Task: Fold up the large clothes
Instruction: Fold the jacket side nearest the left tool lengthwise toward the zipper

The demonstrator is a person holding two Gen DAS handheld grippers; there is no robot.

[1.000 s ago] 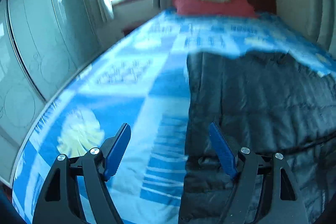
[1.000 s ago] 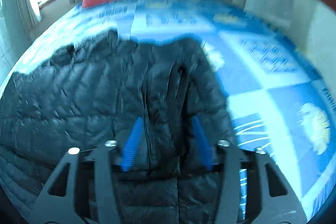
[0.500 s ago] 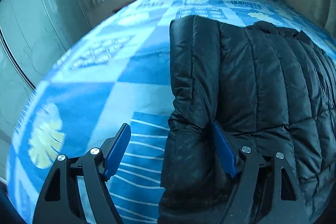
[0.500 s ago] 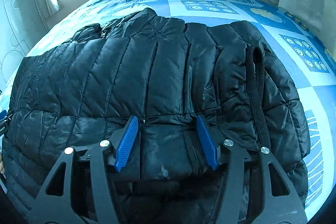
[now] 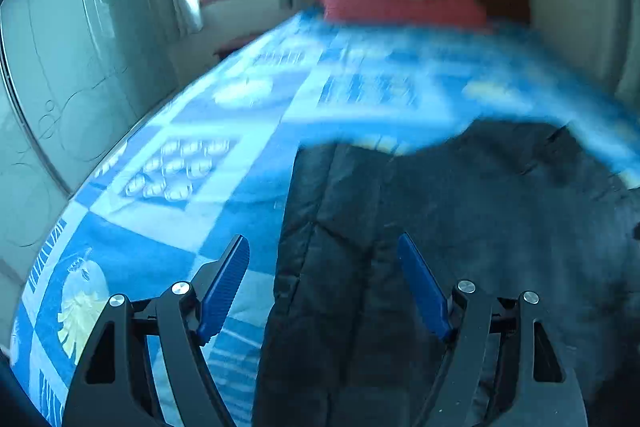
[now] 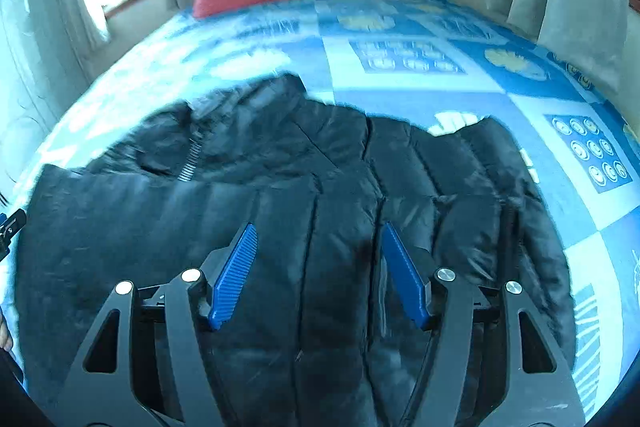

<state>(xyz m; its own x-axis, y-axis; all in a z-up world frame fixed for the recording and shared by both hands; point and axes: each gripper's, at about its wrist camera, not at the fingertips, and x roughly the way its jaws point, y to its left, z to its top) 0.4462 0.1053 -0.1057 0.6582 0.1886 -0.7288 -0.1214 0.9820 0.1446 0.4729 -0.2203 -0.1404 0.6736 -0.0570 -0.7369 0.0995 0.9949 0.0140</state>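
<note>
The right view alone shows the jacket (image 6: 280, 211) zipper (image 6: 191, 159); the right gripper (image 6: 318, 275) is opening, the left gripper (image 5: 324, 287) released, straddling the jacket's left edge.

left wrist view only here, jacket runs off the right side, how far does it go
Observer: In the right wrist view the black quilted puffer jacket ends short of the blue patterned bedspread's right side.
Operator: zip showing anywhere
Observer: Yes, a silver zip near the collar, on the far left part.
Operator: right tongs got hold of it
Observer: No. The right tongs are opening; jacket lies between the blue pads, unpinched.
</note>
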